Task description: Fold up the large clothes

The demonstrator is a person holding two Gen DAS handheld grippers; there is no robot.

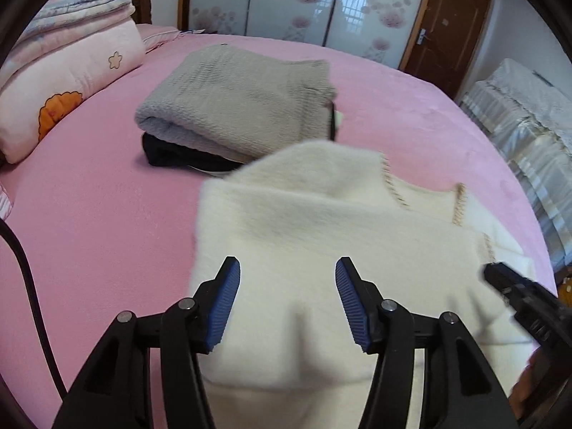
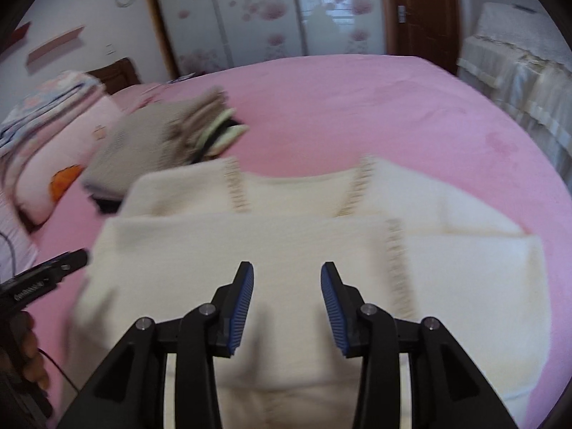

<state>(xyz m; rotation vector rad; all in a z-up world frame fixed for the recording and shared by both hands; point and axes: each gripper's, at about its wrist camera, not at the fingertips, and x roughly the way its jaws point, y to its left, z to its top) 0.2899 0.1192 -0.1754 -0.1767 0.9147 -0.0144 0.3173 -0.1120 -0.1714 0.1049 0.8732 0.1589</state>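
Showing both tools parted, empty; only rt view shows cream sweater (image 2: 250,250) whole.

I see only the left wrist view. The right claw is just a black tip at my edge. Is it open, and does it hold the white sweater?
Observer: It is open. The right claw holds nothing; the white sweater lies below its pads.
Operator: Does the sweater's right side hang off the bed?
Observer: No. Its right edge rests on the pink bed, and pink sheet shows beyond it.
Operator: What is in the pile under the grey sweater?
Observer: Under the grey sweater, the pile's open side shows a pale green piece among the layers. It is blurred, so I cannot count them.
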